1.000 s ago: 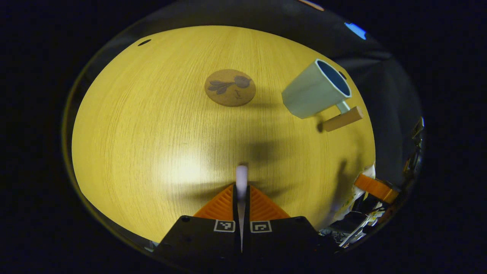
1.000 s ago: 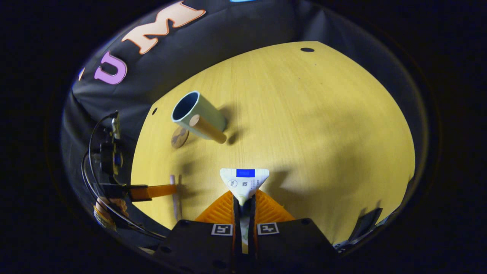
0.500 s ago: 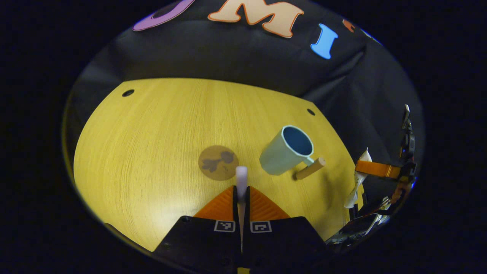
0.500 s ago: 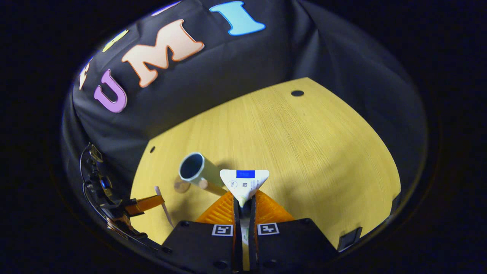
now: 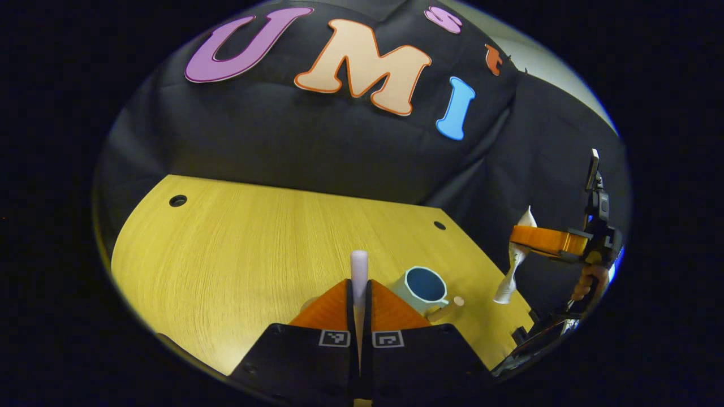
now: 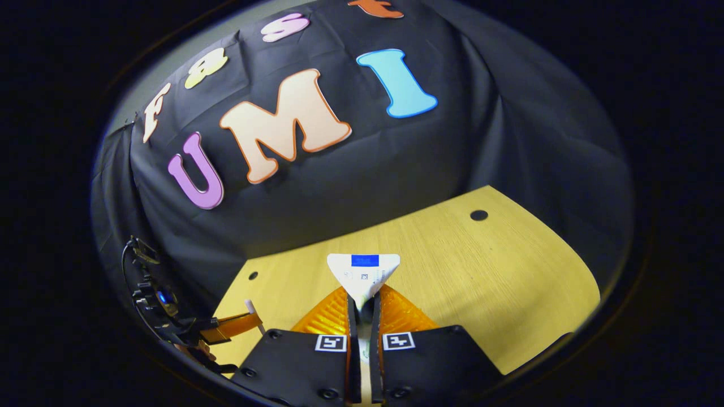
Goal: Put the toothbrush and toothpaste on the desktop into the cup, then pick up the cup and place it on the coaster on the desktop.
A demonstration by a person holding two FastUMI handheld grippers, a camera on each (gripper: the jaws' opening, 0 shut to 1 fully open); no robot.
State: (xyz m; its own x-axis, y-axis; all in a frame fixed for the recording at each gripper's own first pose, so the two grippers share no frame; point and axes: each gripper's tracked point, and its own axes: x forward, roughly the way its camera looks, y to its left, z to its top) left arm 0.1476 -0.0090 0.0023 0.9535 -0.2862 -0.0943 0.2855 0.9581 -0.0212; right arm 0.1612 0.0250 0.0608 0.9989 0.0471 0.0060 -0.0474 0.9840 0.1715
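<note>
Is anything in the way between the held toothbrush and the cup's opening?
Nothing visible. The toothbrush is clamped in the left hand-held gripper; the cup stands open-mouthed just right of it, empty as far as visible.

One cup (image 5: 423, 288) stands just right of the fingers; one toothbrush (image 5: 358, 270) rises between them. One toothpaste tube (image 6: 363, 275) sits between the other pair. Two grippers.
</note>
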